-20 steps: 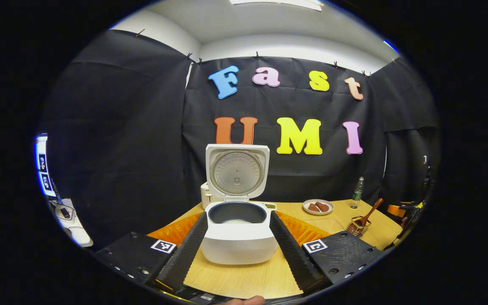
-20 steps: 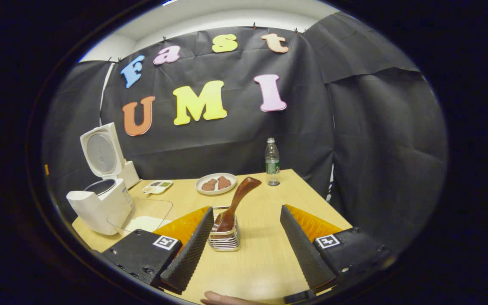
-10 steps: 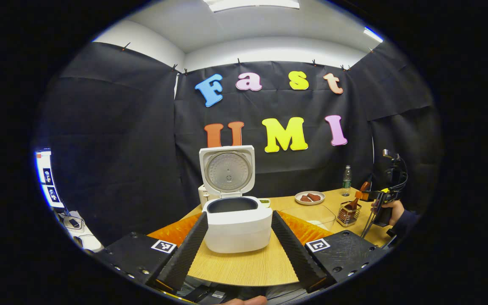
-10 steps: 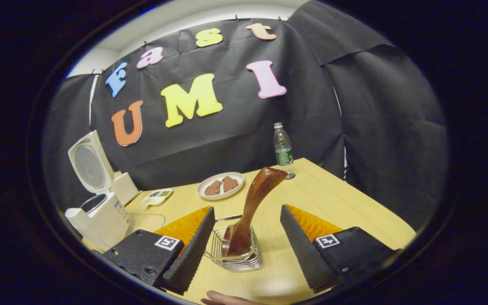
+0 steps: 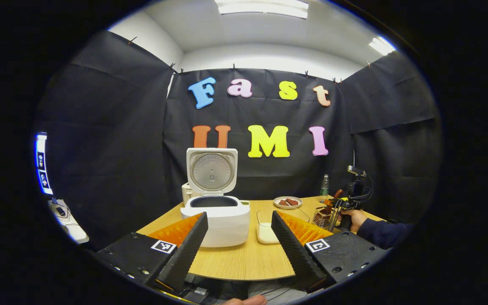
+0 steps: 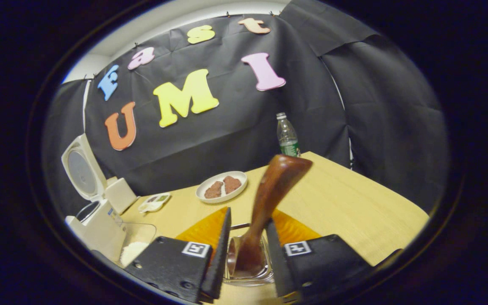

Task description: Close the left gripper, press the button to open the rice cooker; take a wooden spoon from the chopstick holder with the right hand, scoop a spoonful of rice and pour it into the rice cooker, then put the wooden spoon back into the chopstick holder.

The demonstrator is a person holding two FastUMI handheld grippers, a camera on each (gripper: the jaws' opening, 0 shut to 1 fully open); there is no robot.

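Rice cooker (image 5: 216, 220): lid up, pot exposed, standing on the tabletop (image 5: 244, 262) left of centre in the left gripper view; the opening step reads as done.
Left gripper (image 5: 239, 243): fingers spread wide, holding nothing, hanging back at the near tabletop edge.
Rice container (image 5: 265, 226): clear tub with white rice, just right of the cooker.
Spoon holder (image 6: 248, 271): wire basket low in the right gripper view, between the right gripper's fingers.
Wooden spoon (image 6: 265, 212): handle leans up and to the right, bowl end down in the holder.
Right gripper (image 6: 247, 254): fingers drawn in close on either side of the lower handle; cannot tell if both actually press on it.
Risk 1: grip sits low, near the bowl; on lifting, the long tilted handle may pivot or slip between the fingers.
Risk 2: the holder looks light; if the bowl catches the wire, it could rise with the spoon or tip.
Risk 3: a slanted grip may leave the bowl badly angled for scooping, spilling rice between tub and cooker.
Plate (image 6: 222, 186), bottle (image 6: 287, 135): farther back, well apart from the grasp; unlikely to interfere.
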